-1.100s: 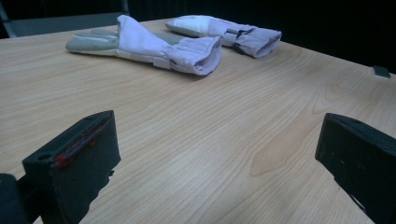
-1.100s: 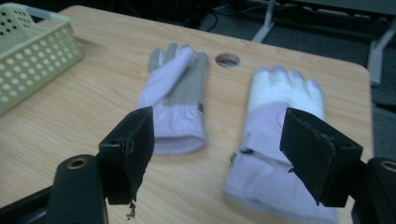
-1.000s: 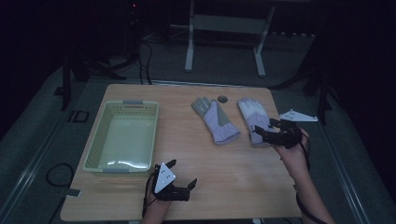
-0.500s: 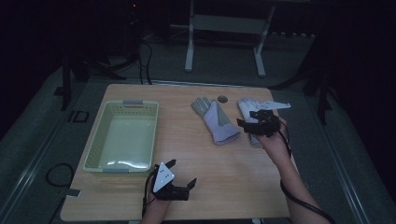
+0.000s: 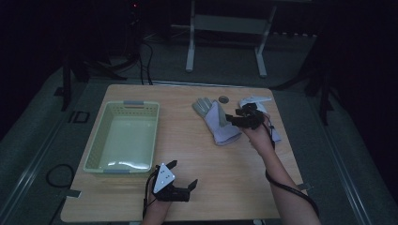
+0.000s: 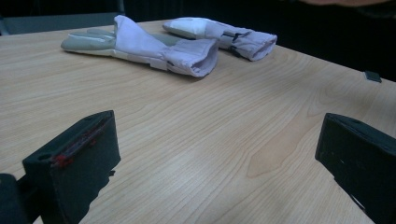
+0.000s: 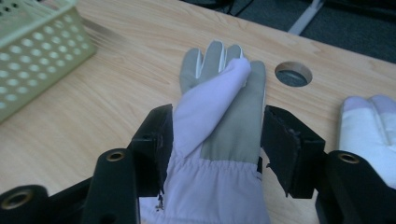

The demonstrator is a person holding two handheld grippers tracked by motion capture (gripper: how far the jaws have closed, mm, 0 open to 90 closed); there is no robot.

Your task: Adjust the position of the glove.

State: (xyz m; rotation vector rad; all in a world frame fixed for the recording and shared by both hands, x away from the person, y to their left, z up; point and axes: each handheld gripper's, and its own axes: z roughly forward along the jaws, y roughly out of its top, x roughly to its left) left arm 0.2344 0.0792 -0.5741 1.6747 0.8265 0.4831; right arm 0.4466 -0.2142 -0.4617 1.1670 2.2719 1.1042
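Two pale lilac-and-grey work gloves lie on the wooden table. My right gripper [image 5: 233, 120] hovers over the left glove [image 5: 212, 123], open. In the right gripper view its jaws stand on either side of that glove [image 7: 219, 116] near the cuff, and a lilac flap is folded over the grey palm. The second glove [image 5: 260, 104] lies to the right, partly hidden behind the hand, and its fingertips [image 7: 369, 126] show close by. My left gripper [image 5: 182, 173] rests open near the table's front edge with nothing between its jaws. Both gloves [image 6: 154, 49] [image 6: 224, 35] lie far ahead of it.
A pale green perforated basket [image 5: 96, 140] stands empty on the table's left half, and its corner [image 7: 32, 46] shows in the right gripper view. A round cable hole [image 5: 224, 99] sits just beyond the gloves. Metal stand legs rise behind the table.
My right gripper has moved left, from over the right-hand glove to over the left one. The left gripper has stayed where it was.
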